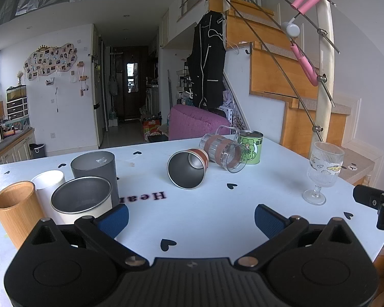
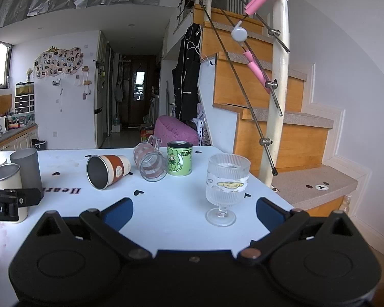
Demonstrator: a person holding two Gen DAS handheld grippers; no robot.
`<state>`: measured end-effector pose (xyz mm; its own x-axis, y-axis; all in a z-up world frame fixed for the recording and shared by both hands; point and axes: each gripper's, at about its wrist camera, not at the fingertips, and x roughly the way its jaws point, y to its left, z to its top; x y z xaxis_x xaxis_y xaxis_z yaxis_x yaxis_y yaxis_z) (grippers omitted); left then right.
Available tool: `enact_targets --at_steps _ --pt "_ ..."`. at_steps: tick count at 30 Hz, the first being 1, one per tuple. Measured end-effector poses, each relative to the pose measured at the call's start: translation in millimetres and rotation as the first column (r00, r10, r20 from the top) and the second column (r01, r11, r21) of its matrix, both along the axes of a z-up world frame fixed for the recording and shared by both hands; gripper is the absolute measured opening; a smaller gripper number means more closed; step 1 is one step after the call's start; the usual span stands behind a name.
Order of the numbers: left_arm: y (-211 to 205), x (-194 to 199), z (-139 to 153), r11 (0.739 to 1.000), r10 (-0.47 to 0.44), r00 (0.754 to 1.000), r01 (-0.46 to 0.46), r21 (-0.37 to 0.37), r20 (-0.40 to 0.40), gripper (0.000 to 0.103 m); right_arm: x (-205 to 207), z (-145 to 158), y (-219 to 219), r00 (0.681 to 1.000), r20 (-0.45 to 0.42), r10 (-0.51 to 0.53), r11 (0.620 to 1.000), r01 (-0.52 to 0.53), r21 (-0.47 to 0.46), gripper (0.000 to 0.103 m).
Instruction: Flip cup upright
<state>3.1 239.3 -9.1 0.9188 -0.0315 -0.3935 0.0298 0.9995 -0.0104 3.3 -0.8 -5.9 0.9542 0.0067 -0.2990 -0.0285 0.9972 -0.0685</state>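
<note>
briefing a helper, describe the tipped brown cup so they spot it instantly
On the white table, look near the middle, left of the green can. The brown cup lies on its side beside a tipped clear mug; unlike the mug, it is opaque with a dark metal inside.

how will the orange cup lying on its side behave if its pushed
The orange cup lies on its side on the smooth table, so it would probably roll, curving because it tapers. It looks like thin metal inside: likely light and rigid.

We record a lived-in duplex home: a wooden staircase (image 2: 256, 87) with cable railing climbs to a loft, a photo collage (image 1: 51, 61) hangs on the wall, a black coat (image 1: 207, 61) hangs by the stairs, and kitchen counters (image 2: 10, 133) flank a hallway.
</note>
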Motion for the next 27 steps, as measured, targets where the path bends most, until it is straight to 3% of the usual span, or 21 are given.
enact_targets --at_steps 27 --pt "-0.8 -1.2 1.1 1.000 0.000 1.000 0.000 0.002 -0.001 0.103 -3.9 0.0 1.2 1.000 -0.002 0.003 1.000 -0.003 0.002 0.103"
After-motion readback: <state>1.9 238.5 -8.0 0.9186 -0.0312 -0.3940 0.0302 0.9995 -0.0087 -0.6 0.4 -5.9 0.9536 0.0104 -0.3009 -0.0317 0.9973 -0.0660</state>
